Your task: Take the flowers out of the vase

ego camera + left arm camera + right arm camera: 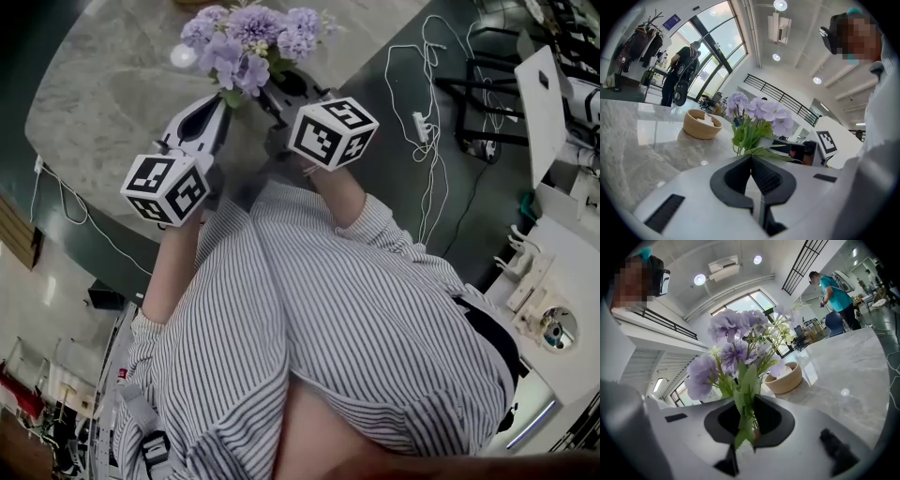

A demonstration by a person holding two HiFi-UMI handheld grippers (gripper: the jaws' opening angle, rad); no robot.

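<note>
A bunch of purple flowers [248, 42] with green leaves stands at the far side of the marble table [112, 103]. In the right gripper view the flowers [736, 357] rise straight out of my right gripper [747, 420], which is shut on their green stems and leaves. In the head view the right gripper [281, 94] reaches under the blooms from the right. My left gripper [220, 111] points at the bunch from the left. In its own view the left gripper [751, 159] has its tips together, with the flowers [759, 117] just beyond them. The vase is hidden in every view.
A wooden bowl [702, 124] sits on the table behind the flowers; it also shows as the bowl [785, 378] in the right gripper view. White cables [427, 131] trail over the dark floor to the right of the table. A person [682, 75] stands in the background.
</note>
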